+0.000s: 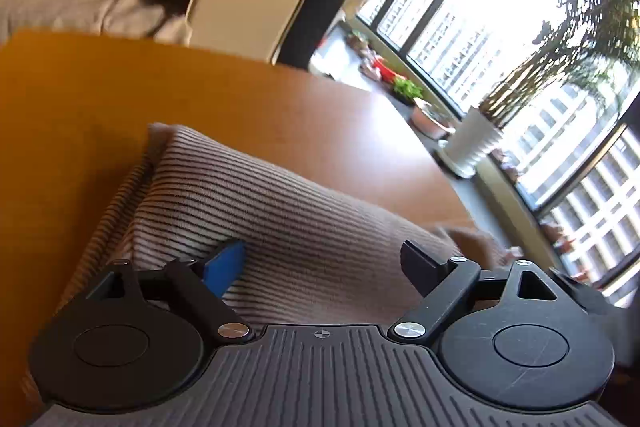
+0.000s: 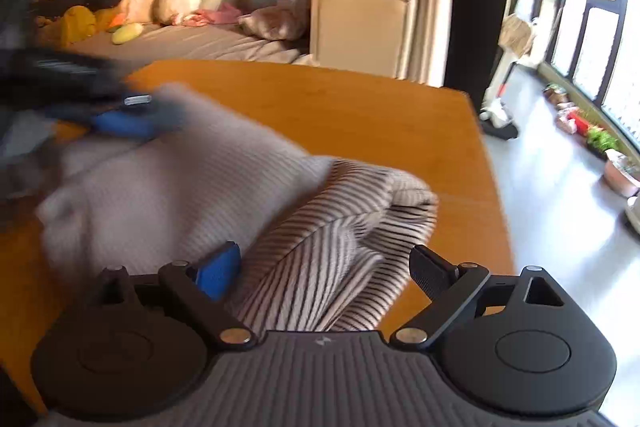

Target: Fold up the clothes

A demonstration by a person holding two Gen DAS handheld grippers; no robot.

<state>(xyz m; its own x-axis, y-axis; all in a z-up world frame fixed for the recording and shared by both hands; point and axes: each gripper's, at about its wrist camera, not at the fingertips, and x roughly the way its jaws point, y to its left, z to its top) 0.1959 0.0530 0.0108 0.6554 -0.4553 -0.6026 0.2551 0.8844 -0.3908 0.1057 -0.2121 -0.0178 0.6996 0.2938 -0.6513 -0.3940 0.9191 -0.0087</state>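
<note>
A beige garment with thin dark stripes [image 1: 260, 211] lies bunched on the orange-brown wooden table [image 1: 80, 99]. My left gripper [image 1: 324, 263] is open, its blue pad and black finger spread wide over the cloth, touching or just above it. In the right wrist view the same striped garment [image 2: 328, 239] lies folded in a heap on the table [image 2: 320, 99]. My right gripper [image 2: 326, 267] is open with the cloth between its spread fingers. The left gripper [image 2: 120, 123] shows blurred at the far left, over the garment's far side.
A sofa [image 2: 224, 43] with cushions, soft toys and a pink blanket stands behind the table. The table's right edge [image 2: 492, 187] drops to a pale floor. Potted plants [image 1: 472, 143] and small items line the large windows on the right.
</note>
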